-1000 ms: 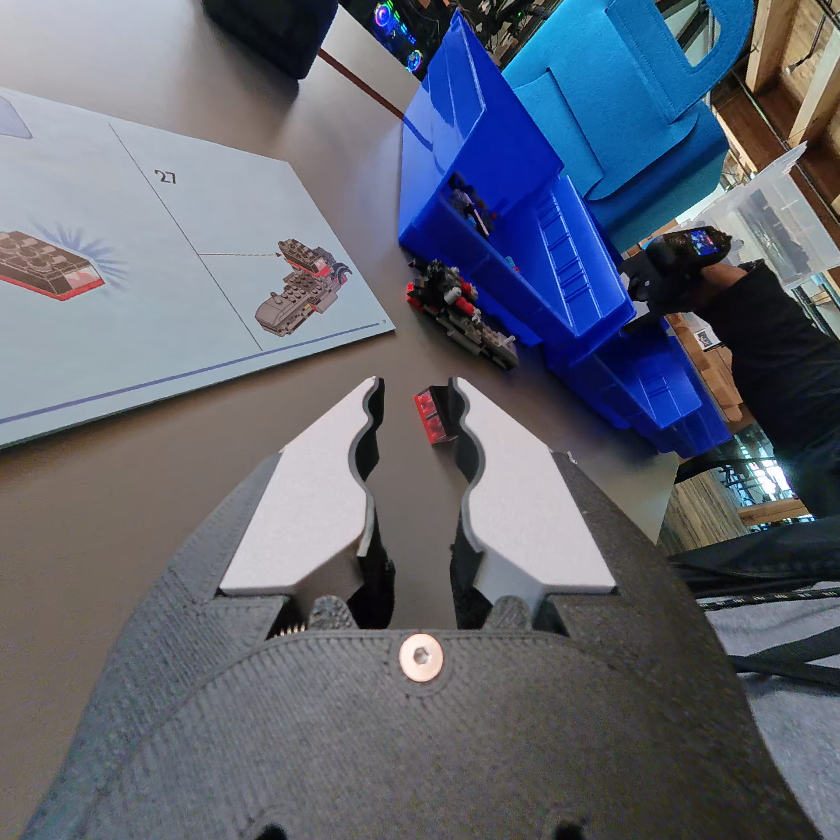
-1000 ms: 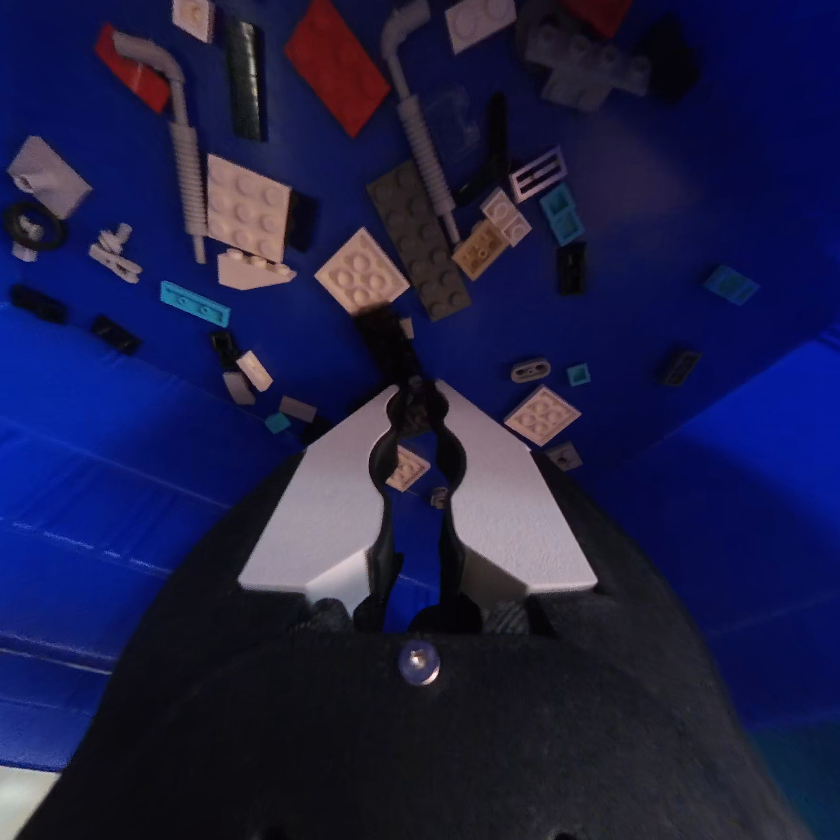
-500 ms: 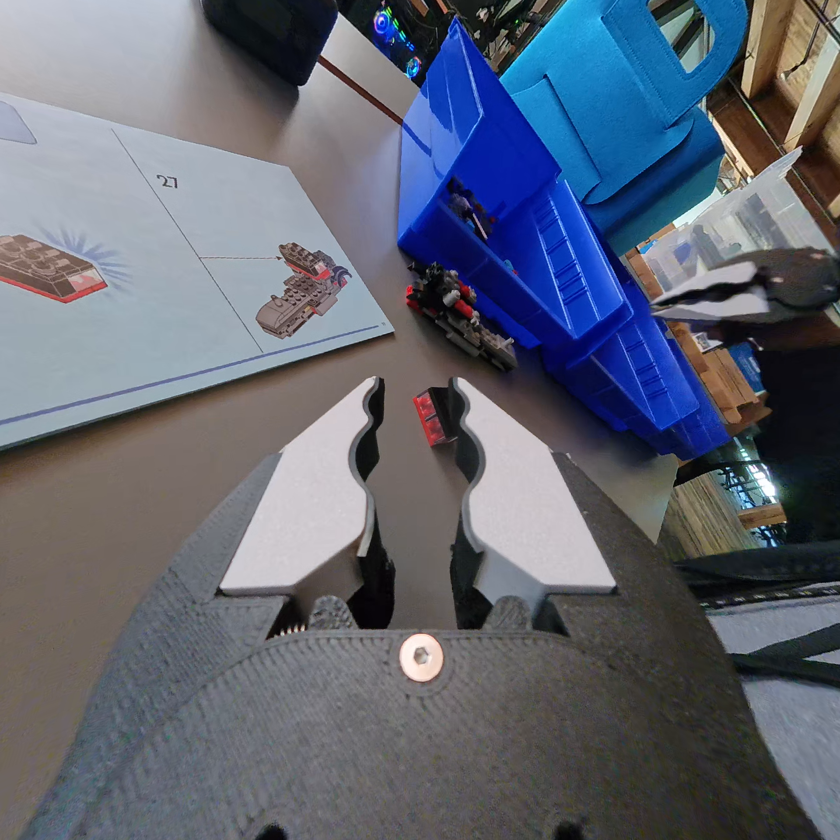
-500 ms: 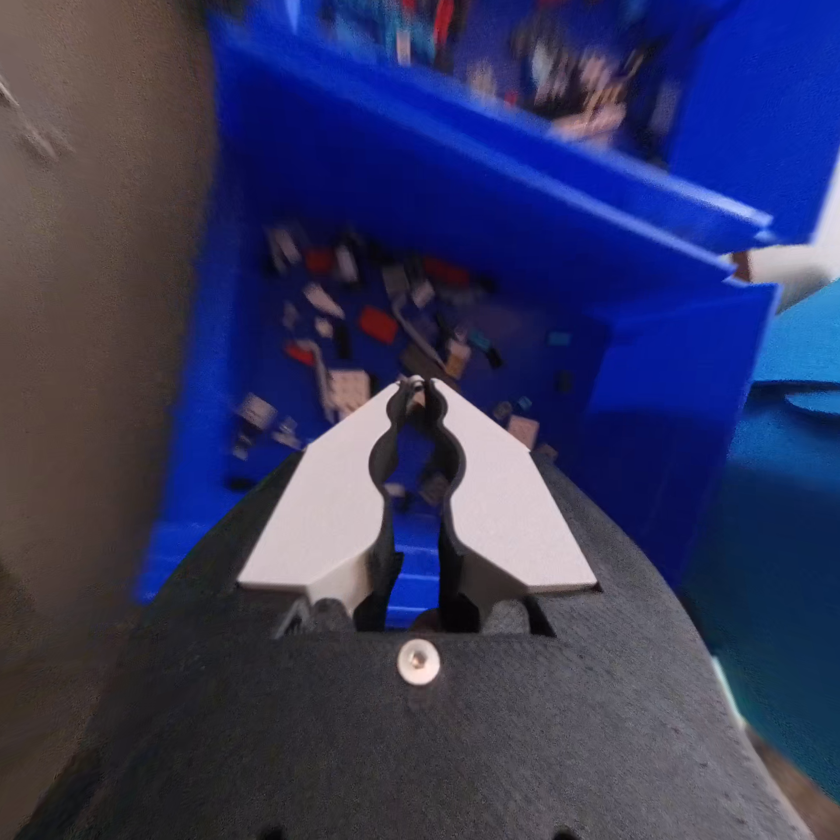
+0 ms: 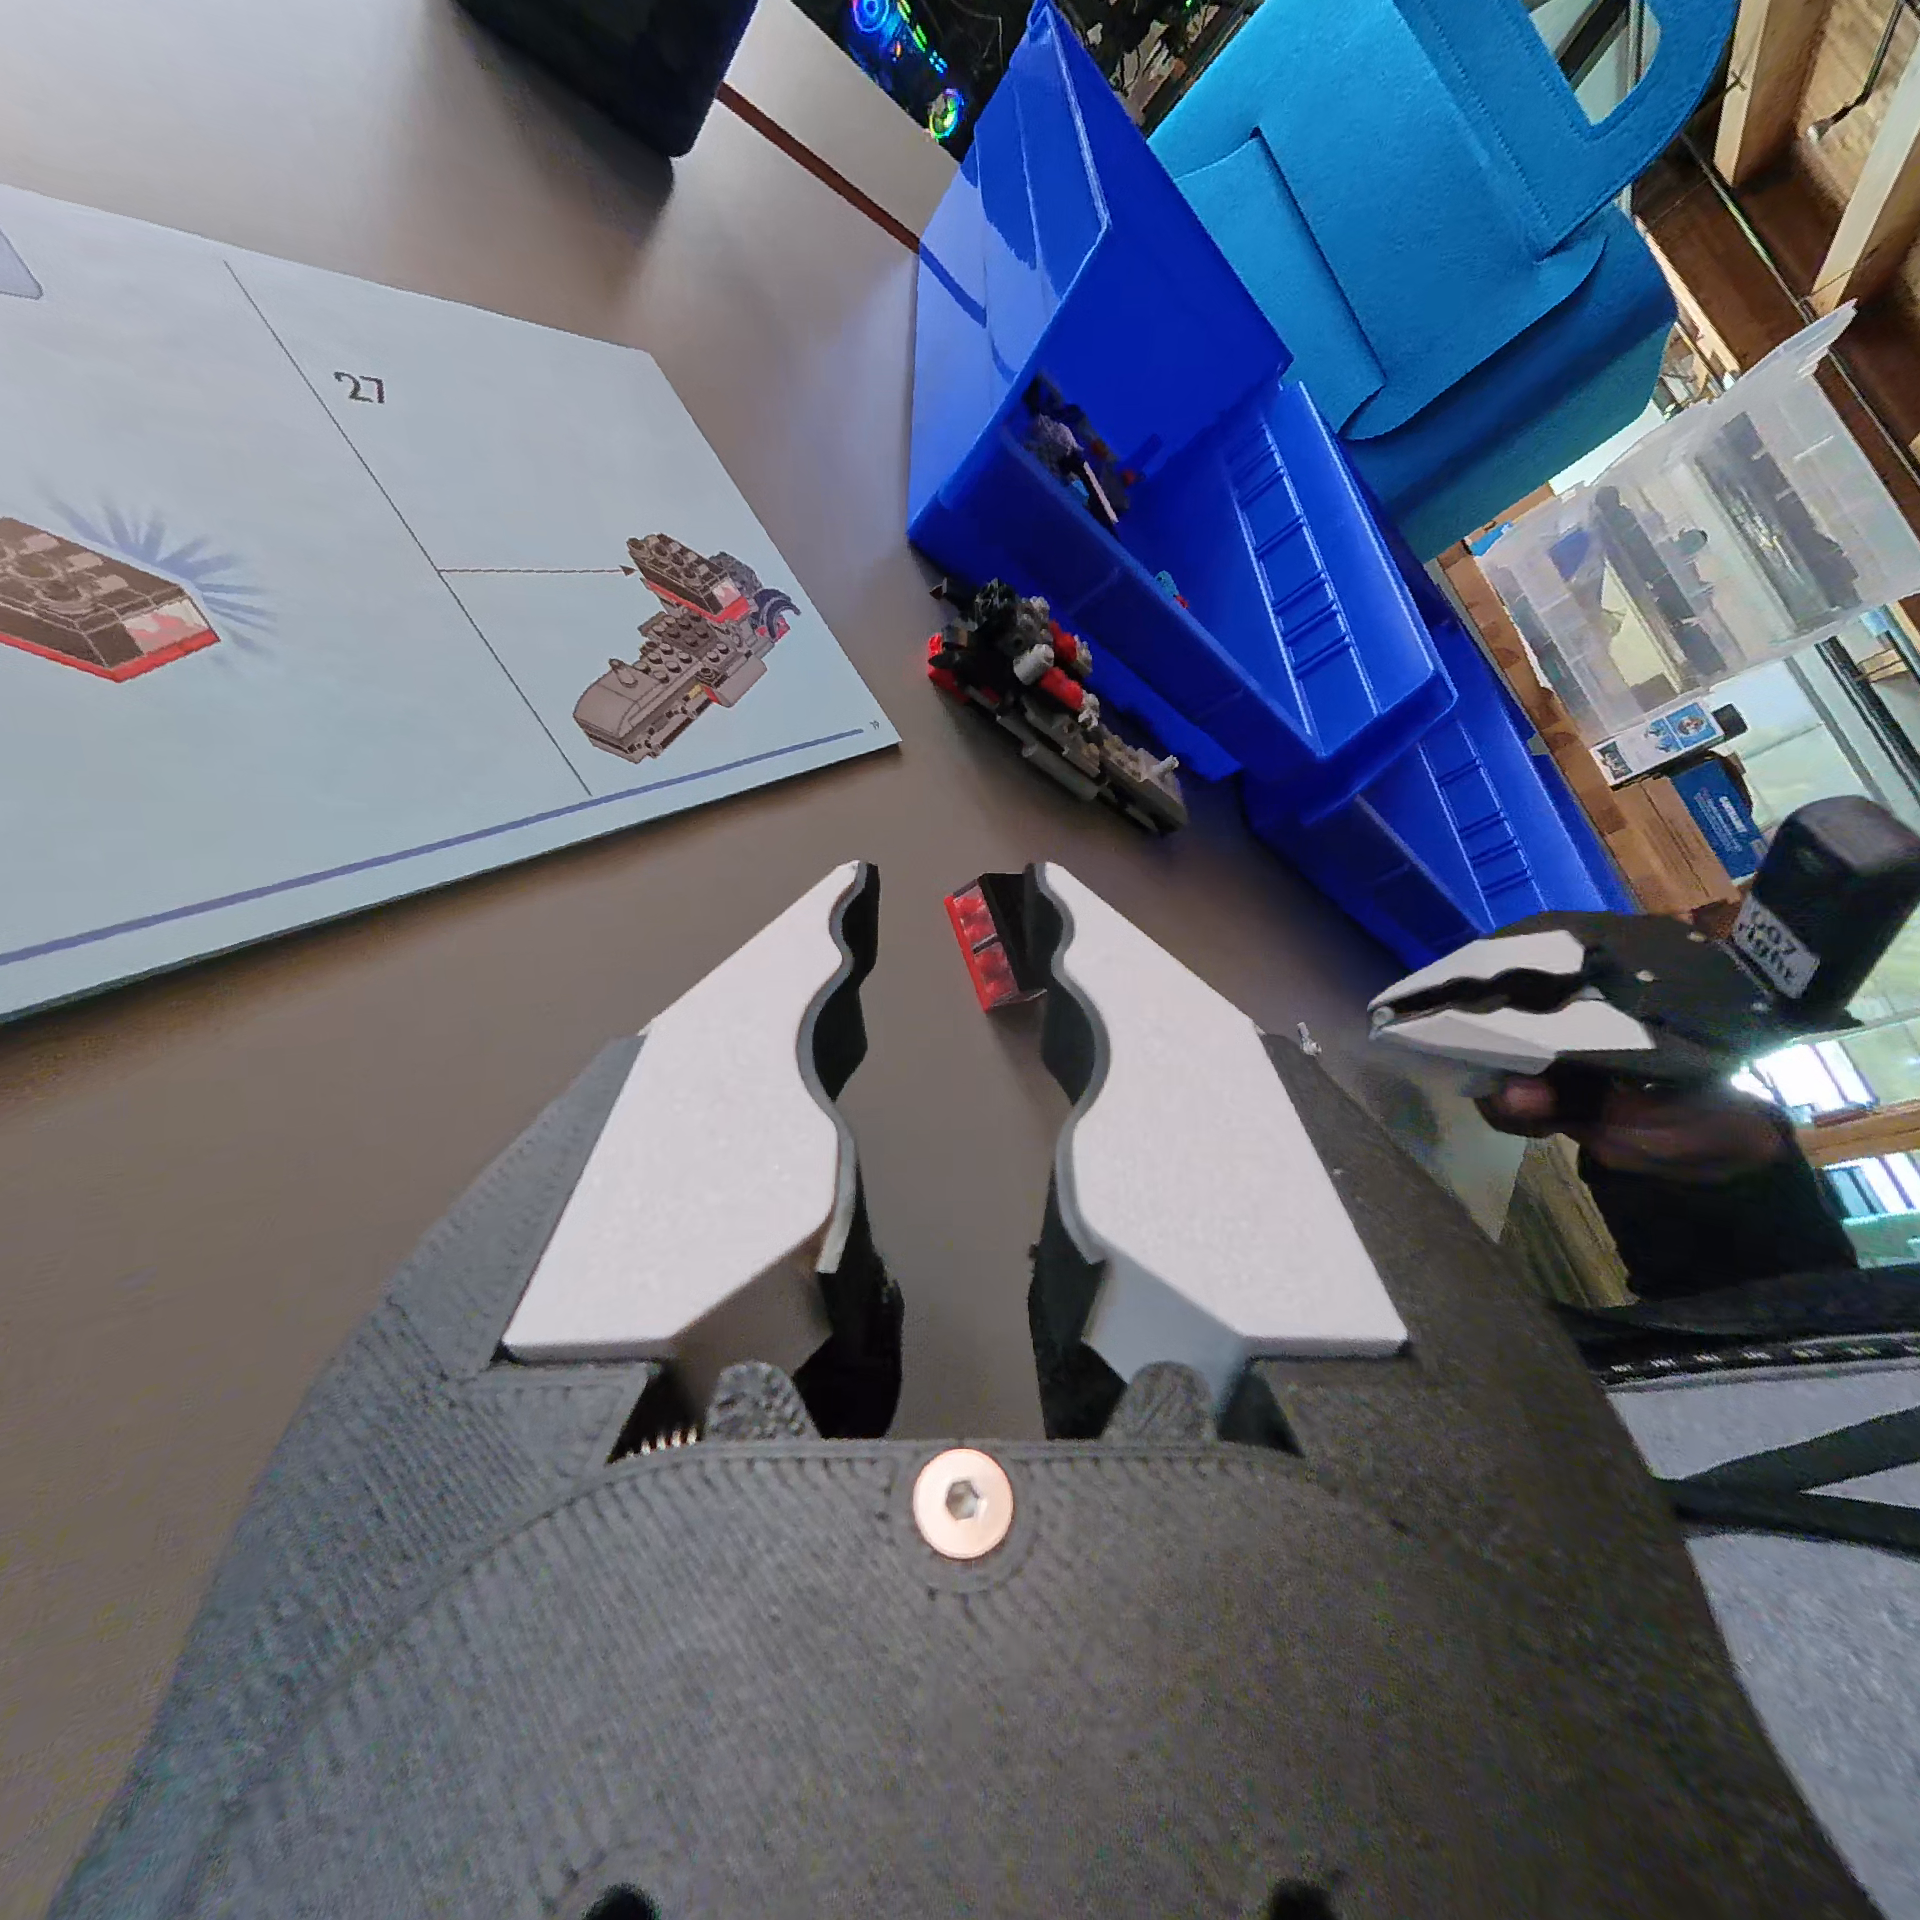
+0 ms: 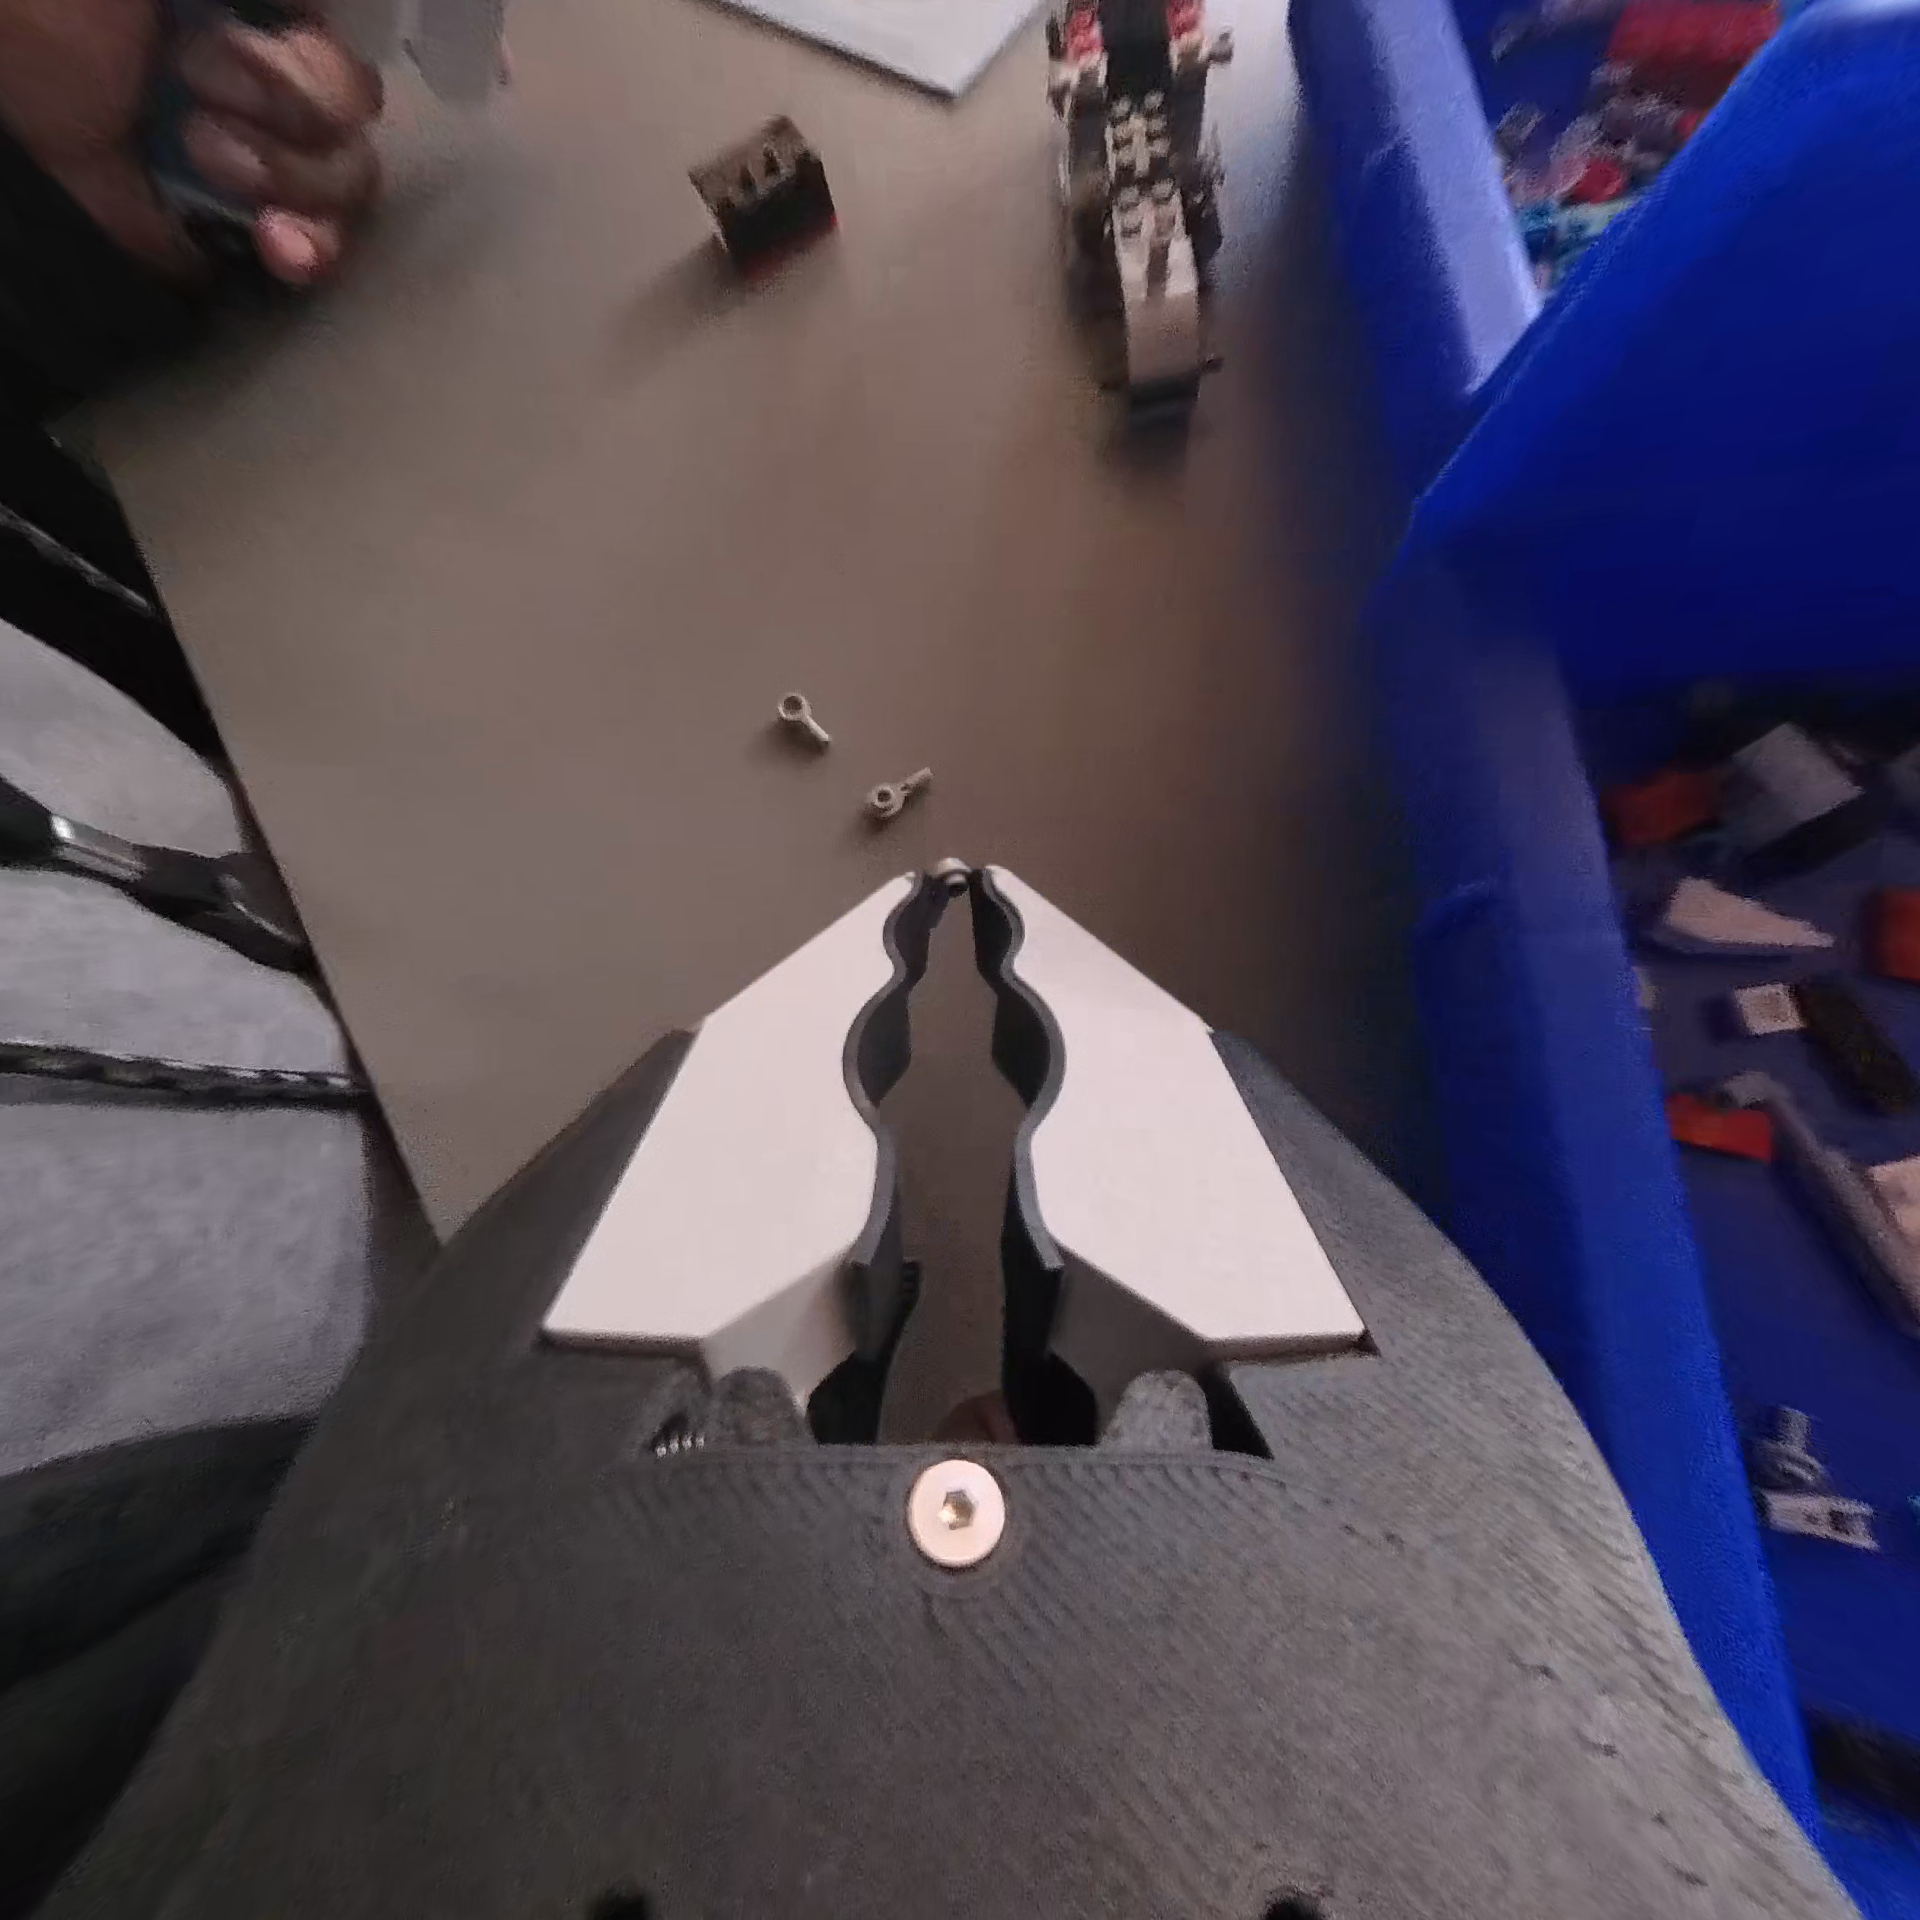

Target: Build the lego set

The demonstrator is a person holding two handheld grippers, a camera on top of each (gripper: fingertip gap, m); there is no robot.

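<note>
My left gripper point(image 5: 951, 883) is open and low over the brown table, with a small red and black brick block point(image 5: 992, 951) lying just inside its right fingertip. That block also shows in the right wrist view point(image 6: 767, 197). The partly built grey, black and red model point(image 5: 1049, 701) lies beside the blue bins, and it also shows in the right wrist view point(image 6: 1138, 197). My right gripper point(image 6: 948, 875) is shut on a tiny grey piece point(image 6: 948, 869) above the table. Two small grey eyelet pieces point(image 6: 802, 717) point(image 6: 896, 795) lie just ahead of it. The right gripper also shows in the left wrist view point(image 5: 1382, 1013).
The instruction booklet point(image 5: 312, 582) lies open on the left. Blue bins point(image 5: 1195, 499) point(image 6: 1507, 935) with several loose pieces line the table's right side. A light blue felt bag point(image 5: 1455, 239) stands behind them. A hand point(image 6: 260, 177) holds the left gripper. The table edge point(image 6: 260, 831) is close. Across from one pair of fingers to the other is roughly 25 cm.
My right gripper has come out of the blue bin with a tiny grey piece and moved over the table near the two eyelet pieces. My left gripper has stayed put.
</note>
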